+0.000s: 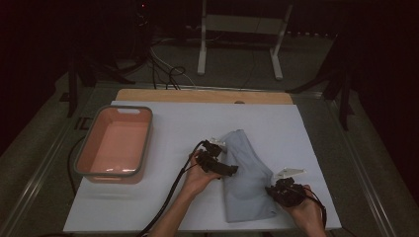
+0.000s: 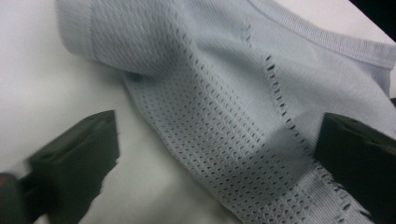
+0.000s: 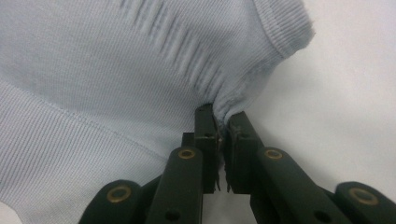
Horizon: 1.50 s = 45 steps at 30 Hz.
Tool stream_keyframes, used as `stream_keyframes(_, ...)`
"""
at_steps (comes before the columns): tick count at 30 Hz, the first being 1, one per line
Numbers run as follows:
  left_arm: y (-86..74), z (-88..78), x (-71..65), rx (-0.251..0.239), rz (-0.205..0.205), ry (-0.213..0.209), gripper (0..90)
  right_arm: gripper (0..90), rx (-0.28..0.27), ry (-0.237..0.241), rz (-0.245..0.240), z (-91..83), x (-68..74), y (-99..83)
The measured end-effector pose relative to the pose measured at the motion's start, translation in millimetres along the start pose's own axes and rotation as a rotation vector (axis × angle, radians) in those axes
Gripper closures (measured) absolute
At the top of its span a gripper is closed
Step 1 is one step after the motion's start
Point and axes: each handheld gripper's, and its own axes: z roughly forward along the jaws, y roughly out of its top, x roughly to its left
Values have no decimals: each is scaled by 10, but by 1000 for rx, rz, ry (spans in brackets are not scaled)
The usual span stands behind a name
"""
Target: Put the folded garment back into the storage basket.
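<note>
**Ana:** Nearest the table's front edge, the right gripper (image 1: 273,190) has its jaws pinched tight on the edge of the pale blue garment (image 1: 244,177). From the right gripper view you see the knit fabric (image 3: 140,70) bunched up and creased right where the two black jaws meet.

**Ben:** And the person's right hand (image 1: 306,210) sits low at the corner of the white sheet (image 1: 188,123), wrapped round that gripper.

**Ana:** A bit further in, the left gripper (image 1: 232,169) is over the garment's left edge, jaws spread wide. Nothing pressed between them.

**Ben:** Agreed. The left gripper view shows one jaw over bare white sheet and the other over the cloth, with the mesh-patterned part of the garment (image 2: 224,126) lying flat in the gap. The pads are not touching it, as far as I can tell.

**Ana:** The garment itself lies on the white sheet right of centre, running from near the front edge up toward the middle.

**Ben:** Off to the left, well apart from the cloth, stands the pink tub (image 1: 81,153) with its grey rim. Beyond the sheet, a strip of wooden tabletop (image 1: 148,95), then cables on the floor (image 1: 170,74) and a white stand (image 1: 202,54).
</note>
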Motion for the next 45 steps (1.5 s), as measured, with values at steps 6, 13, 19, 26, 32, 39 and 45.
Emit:
stream_keyframes(6,-3,105,2,15,-20,9,4,848,1,1,1,3,-5,1)
stream_keyframes(13,16,147,17,33,-8,28,95,848,-1,2,4,5,-9,2)
stream_keyframes(19,15,149,-19,46,-8,-29,377,848,-1,-8,-3,12,1,12)
stream_keyframes(26,7,130,-97,40,25,-58,737,842,-10,-5,0,15,-3,9)
stream_keyframes(32,15,69,-96,41,41,-50,761,663,-51,-10,34,-24,-4,2)
stream_keyframes(39,17,10,-78,31,47,-39,762,301,-100,69,135,-92,5,7)
stream_keyframes(45,24,-74,-9,23,40,-9,761,234,-74,75,86,-16,128,8)
